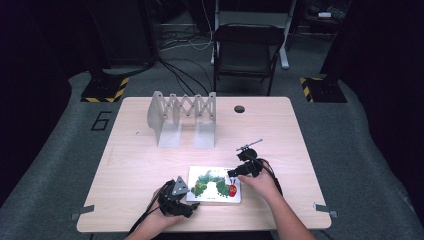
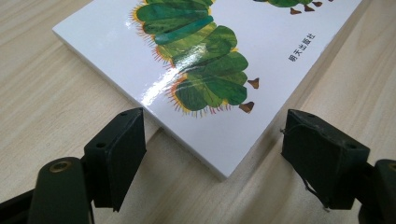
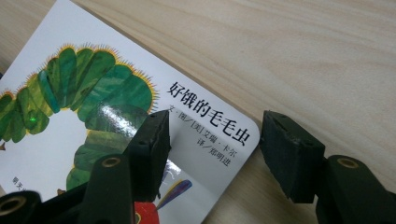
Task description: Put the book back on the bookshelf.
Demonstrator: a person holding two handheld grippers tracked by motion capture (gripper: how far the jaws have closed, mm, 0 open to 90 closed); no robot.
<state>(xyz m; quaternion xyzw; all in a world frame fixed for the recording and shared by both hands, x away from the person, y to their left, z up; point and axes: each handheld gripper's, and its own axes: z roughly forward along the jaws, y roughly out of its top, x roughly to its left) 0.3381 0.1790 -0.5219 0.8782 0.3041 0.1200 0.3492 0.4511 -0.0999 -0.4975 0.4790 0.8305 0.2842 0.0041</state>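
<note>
- Pale wood grain runs across the light wooden table (image 1: pixel 150 165), which stands on grey carpet in a dark room.
- At the near left edge, the person's left hand (image 1: pixel 155 220) holds the black left gripper (image 1: pixel 186 197), a grey three-cornered plate on top of it and a cable trailing off the near edge.
- In the left gripper view its two black jaws stand wide apart, one on each side of the nearest corner of the glossy white board book with a green caterpillar on the cover (image 2: pixel 196 56); neither pad touches that corner, and bare wood shows between them and it.
- The book (image 1: pixel 215 186) lies flat on the table, cover up, near the near edge and a little right of the middle, between the two grippers.
- Farther back, left of the middle, a grey metal folding rack with criss-cross bars (image 1: pixel 182 117) stands upright, well apart from the book.
- A small round dark hole (image 1: pixel 239 109) sits in the table top to the right of the rack, near the far edge.
- On the right, the person's right hand (image 1: pixel 260 182) holds the black right gripper (image 1: pixel 232 174) at the book's far right corner.
- In the right gripper view its jaws are parted: one pad hangs over the cover beside the black printed title (image 3: pixel 208 119), the other over bare wood just past the rounded corner, and they clamp nothing.
- Beyond the table, a black folding chair (image 1: pixel 247 52) stands on the carpet.
</note>
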